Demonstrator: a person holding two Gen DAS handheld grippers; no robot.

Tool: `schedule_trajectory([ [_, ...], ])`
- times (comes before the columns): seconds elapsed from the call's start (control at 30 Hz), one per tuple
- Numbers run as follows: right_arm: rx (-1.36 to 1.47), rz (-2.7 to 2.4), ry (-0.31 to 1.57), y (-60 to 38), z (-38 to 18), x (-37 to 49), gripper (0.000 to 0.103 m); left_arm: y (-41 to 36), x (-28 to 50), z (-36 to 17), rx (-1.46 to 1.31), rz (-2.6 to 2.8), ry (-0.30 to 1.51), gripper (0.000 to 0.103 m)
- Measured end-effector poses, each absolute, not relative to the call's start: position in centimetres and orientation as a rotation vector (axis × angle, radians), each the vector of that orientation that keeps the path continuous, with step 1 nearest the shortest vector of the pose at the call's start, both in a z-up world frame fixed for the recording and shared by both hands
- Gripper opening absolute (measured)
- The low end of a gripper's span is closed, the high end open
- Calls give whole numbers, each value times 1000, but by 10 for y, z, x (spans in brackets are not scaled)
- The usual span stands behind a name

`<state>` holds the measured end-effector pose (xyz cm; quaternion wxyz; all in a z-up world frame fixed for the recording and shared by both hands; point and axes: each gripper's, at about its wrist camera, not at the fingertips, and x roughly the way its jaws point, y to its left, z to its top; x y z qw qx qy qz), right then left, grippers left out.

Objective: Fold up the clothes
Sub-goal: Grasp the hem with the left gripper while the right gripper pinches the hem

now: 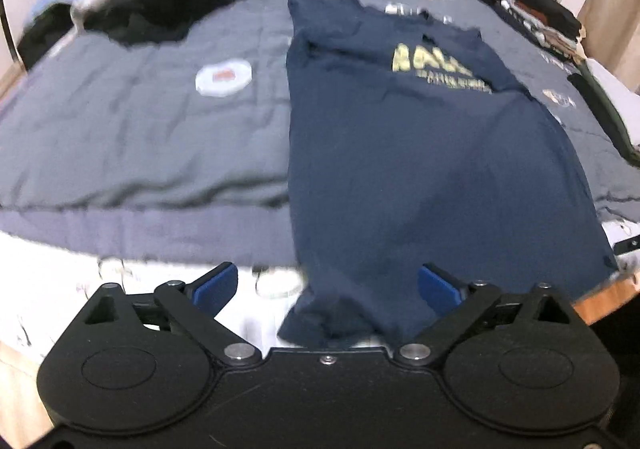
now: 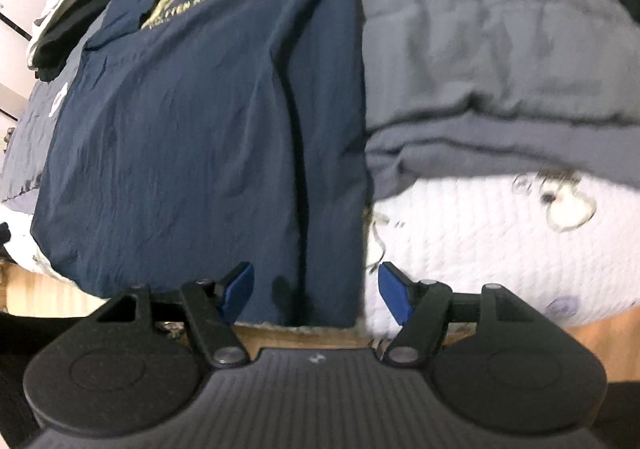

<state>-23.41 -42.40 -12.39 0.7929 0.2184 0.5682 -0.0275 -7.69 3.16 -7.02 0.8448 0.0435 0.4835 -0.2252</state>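
Navy shirt (image 1: 420, 169) lying flat on bed (image 1: 140, 137); left gripper (image 1: 328, 285) and right gripper (image 2: 316, 289) both hovering released at near hem.

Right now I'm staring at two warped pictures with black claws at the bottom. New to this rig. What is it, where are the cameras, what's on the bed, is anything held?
No robot arm here: a person holds a two-finger gripper in each hand, each with a fisheye camera looking along its fingers. One picture is from the left gripper, the other from the right gripper. The blue pieces are the finger pads. Both grippers are open and hold nothing. On the grey quilt lies a navy T-shirt with yellow print, its sides seemingly folded in, its hem nearest the grippers. Dark clothes are piled at the far end, and stacked clothes sit on the far right.
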Motion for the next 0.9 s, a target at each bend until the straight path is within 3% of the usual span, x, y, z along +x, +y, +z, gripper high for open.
schedule_trajectory([
  [0.07,489,-48,1243,-422,-130,-235,68,34,-77,-77,126,-498,1065,80],
  [0.37,464,-58,1237,-415,-141,-235,74,26,-75,-105,189,-557,1108,81],
  [0.4,461,-59,1234,-414,-142,-235,74,25,-75,-109,196,-562,1110,79],
  [0.43,458,-60,1231,-414,-143,-235,72,24,-74,-112,203,-566,1112,71],
  [0.5,456,-62,1219,-413,-144,-235,62,22,-74,-118,216,-574,1115,49],
  [0.53,464,-70,1212,-414,-144,-235,50,21,-73,-121,223,-578,1117,32],
  [0.57,496,-69,1201,-419,-144,-236,31,20,-73,-124,230,-583,1118,20],
  [0.63,568,-46,1171,-426,-140,-240,8,25,-74,-115,183,-606,1117,12],
  [0.9,733,93,994,-454,-81,-279,6,55,-102,-48,88,-734,988,9],
])
